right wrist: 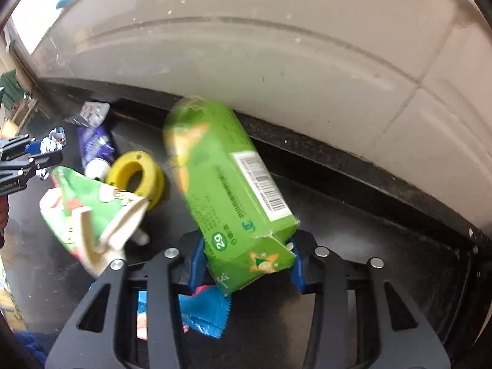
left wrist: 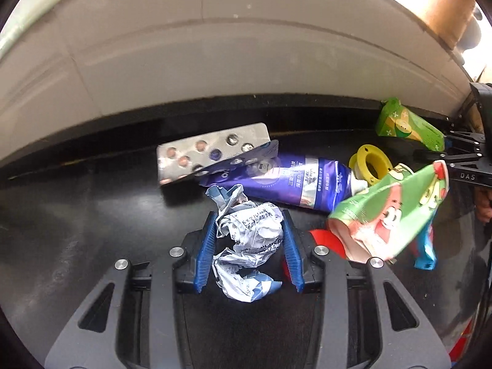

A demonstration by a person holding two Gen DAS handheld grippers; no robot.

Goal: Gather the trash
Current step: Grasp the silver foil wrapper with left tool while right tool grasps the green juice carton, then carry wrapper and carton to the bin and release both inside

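My left gripper is shut on a crumpled white and blue paper; both blue pads press its sides on the black surface. My right gripper is shut on a green carton with a barcode, which tilts up away from me. The left wrist view shows that carton at far right with the right gripper on it. The right wrist view shows the left gripper with the paper at the left edge.
A silver blister pack, a purple toothpaste tube, a yellow ring, a green cartoon snack bag and a blue wrapper lie between the grippers. A pale tiled wall borders the surface.
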